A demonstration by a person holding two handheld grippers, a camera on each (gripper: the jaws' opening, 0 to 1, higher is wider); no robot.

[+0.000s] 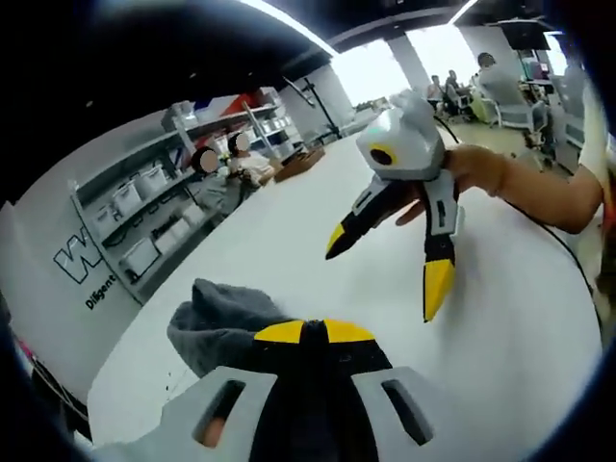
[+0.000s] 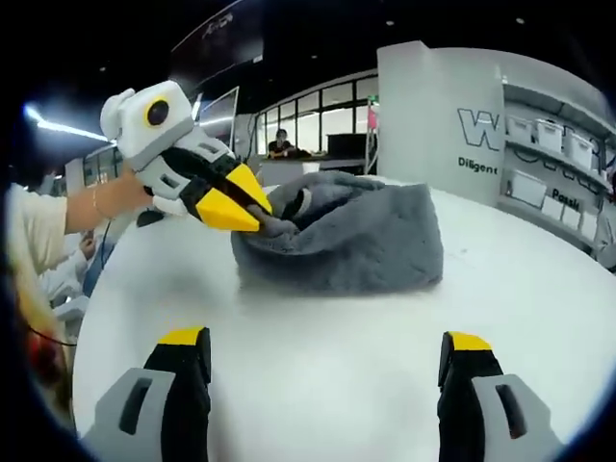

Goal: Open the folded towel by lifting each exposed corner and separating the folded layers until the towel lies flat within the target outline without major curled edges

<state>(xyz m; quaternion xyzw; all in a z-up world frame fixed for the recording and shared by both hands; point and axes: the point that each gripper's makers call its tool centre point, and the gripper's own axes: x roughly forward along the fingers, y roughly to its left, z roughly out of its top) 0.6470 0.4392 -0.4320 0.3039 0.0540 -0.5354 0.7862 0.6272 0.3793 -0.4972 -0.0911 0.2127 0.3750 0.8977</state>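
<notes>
A grey towel [image 2: 356, 245] lies bunched and folded on the round white table [image 2: 327, 385]. My left gripper [image 2: 252, 217], coming in from the left of the right gripper view, is shut on an upper corner of the towel and holds that layer slightly lifted. In the left gripper view its yellow tips [image 1: 303, 332] meet over the towel [image 1: 217, 318]. My right gripper [image 2: 324, 342] stands open above bare table, a short way in front of the towel and apart from it. It also shows in the left gripper view [image 1: 382, 282], held in a hand, jaws spread.
Shelves with white bins [image 1: 144, 221] line the wall beyond the table's edge. Seated people [image 1: 241, 159] are at a far desk. A person's arm [image 1: 549, 188] reaches over the table [image 1: 500, 318], which has wide bare room around the towel.
</notes>
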